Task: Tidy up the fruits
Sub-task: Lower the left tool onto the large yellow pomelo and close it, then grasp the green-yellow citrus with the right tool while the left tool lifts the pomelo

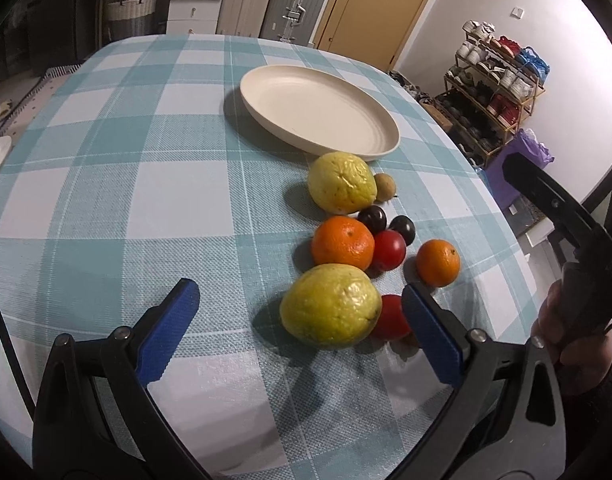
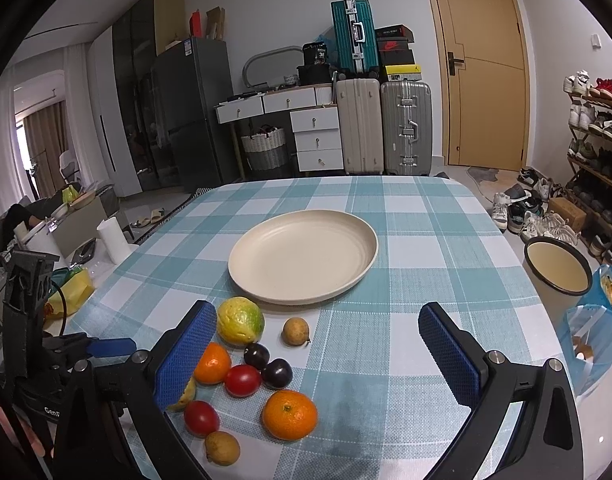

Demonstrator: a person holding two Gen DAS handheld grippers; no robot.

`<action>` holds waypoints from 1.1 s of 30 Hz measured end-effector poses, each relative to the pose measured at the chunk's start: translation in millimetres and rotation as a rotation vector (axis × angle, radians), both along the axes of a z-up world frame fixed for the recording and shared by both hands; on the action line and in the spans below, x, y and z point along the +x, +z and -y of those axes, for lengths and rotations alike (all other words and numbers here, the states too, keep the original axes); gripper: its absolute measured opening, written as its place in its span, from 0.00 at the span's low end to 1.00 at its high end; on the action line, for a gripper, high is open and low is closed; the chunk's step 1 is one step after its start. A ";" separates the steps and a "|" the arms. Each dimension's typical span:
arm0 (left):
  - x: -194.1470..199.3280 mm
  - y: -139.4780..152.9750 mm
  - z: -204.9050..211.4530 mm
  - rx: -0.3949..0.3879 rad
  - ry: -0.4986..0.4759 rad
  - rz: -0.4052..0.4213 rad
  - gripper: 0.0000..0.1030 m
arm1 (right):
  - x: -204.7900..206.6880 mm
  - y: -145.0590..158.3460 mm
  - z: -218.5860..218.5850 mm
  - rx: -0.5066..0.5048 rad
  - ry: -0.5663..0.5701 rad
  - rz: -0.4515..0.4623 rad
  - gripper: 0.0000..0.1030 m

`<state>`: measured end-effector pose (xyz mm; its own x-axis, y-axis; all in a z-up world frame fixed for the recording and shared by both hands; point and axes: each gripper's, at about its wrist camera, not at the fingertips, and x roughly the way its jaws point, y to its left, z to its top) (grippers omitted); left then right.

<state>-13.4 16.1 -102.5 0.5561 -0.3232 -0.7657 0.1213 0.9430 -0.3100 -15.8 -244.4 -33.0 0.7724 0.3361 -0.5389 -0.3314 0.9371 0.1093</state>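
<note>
A cream plate (image 1: 318, 110) sits mid-table on the checked cloth. In front of it lies a cluster of fruit: a far yellow-green guava (image 1: 342, 182), a small brown fruit (image 1: 385, 187), two dark plums (image 1: 372, 218), a big orange (image 1: 342, 243), a tomato (image 1: 389, 250) and a small orange (image 1: 438, 262). My left gripper (image 1: 300, 290) is open around the near guava (image 1: 330, 306), pads apart from it; its right finger covers part of a second tomato (image 1: 392, 318). My right gripper (image 2: 317, 312) hangs open over the cloth, above the fruit (image 2: 290, 414) and before the plate (image 2: 302, 256), holding nothing.
A cream enamel pot (image 2: 558, 276) and a blue snack bag (image 2: 590, 332) stand at the table's right edge. A white paper roll (image 2: 113, 240) stands off the left side. A hand (image 1: 570, 332) holds the right tool beside the fruit. Suitcases and a shoe rack stand beyond.
</note>
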 end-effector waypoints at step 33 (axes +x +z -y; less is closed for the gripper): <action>7.6 -19.7 -34.5 -0.265 -0.081 -0.082 0.50 | 29.6 -14.2 -42.3 0.034 0.159 -0.155 1.00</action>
<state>-5.9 50.6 -122.2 0.4601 -0.5590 -0.6898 0.1574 0.8159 -0.5563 13.7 -202.1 -47.1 0.6168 0.4674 -0.6333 -0.4517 0.8691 0.2016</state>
